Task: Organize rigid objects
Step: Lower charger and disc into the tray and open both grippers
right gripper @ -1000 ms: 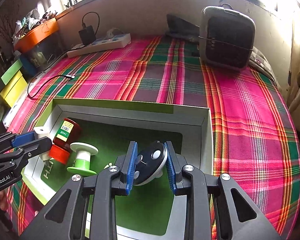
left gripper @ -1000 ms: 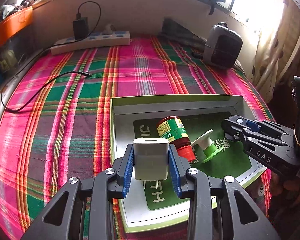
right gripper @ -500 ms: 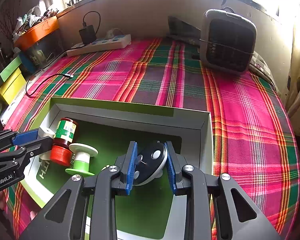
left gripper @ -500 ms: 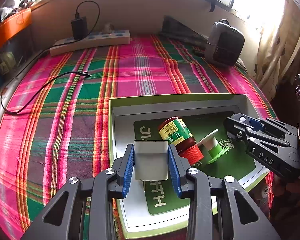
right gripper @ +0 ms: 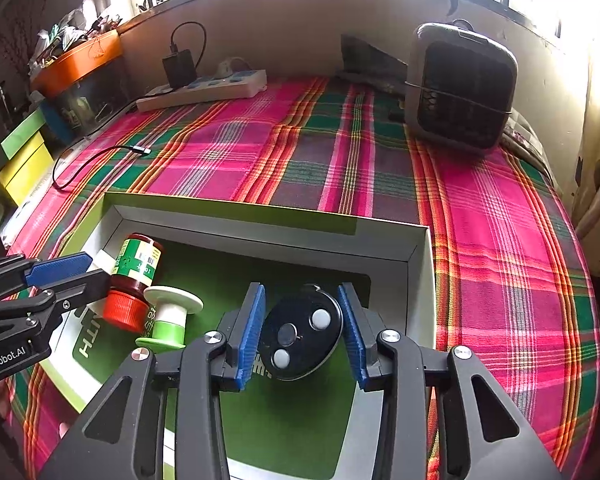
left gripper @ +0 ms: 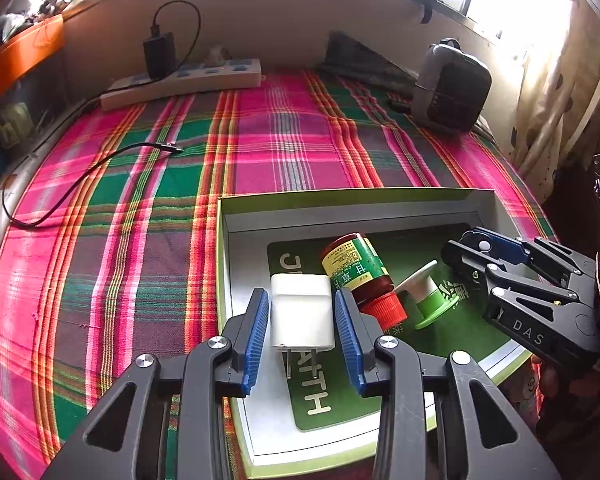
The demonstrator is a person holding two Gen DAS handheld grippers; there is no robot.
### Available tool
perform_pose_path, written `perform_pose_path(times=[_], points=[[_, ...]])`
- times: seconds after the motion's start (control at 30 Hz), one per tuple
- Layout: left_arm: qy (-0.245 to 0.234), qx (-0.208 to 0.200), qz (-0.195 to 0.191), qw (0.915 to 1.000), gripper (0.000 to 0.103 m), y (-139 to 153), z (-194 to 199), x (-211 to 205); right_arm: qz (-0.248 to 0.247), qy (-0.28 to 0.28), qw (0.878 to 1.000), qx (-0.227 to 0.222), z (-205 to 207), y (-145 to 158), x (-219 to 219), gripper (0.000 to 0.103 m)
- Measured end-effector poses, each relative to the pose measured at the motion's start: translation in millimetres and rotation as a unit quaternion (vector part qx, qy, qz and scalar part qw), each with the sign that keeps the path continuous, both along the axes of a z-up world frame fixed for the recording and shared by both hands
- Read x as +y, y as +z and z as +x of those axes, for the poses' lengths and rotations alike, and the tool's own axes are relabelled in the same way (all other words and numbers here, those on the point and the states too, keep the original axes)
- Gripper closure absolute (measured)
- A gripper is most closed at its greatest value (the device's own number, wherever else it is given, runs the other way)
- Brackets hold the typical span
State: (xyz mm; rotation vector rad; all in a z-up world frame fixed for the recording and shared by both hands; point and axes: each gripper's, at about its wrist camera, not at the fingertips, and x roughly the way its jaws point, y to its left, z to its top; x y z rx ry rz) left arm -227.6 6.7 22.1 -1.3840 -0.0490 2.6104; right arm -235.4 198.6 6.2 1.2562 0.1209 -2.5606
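Over the tray (left gripper: 236,264), both your left gripper (left gripper: 302,334) and right gripper (right gripper: 302,330) are now opening, jaws apart, releasing the white charger (left gripper: 302,312) and black disc (right gripper: 302,338).

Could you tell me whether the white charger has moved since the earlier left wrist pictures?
Yes. The white charger has dropped from the opening left claw into the box, its prongs near the printed lettering.

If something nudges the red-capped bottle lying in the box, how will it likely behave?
The red-capped bottle lies on its side, so it would probably roll across the box floor. The green spool beside its cap may stop it. It looks rigid and probably light.
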Motion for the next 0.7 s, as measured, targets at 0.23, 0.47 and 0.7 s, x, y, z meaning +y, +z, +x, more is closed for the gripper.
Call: perform_pose_path(times=[0.23, 0.47, 0.7], points=[[0.000, 0.002, 0.002, 1.0000, 0.067, -0.4, 1.0, 0.8, 0.000, -0.003, 1.000, 0.001, 0.9, 0.7, -0.9, 0.059], [0.002, -0.001, 0.011, 0.9999, 0.061, 0.1, 4.0, 2.5, -0.008, -0.006, 1.000, 0.004, 3.1, 2.1, 1.8, 0.057], [0.003, 0.009, 0.018, 0.9998, 0.055, 7.0, 13.3, 1.6, -0.024, -0.012, 0.999, 0.019, 12.1, 11.0, 5.3, 0.056]])
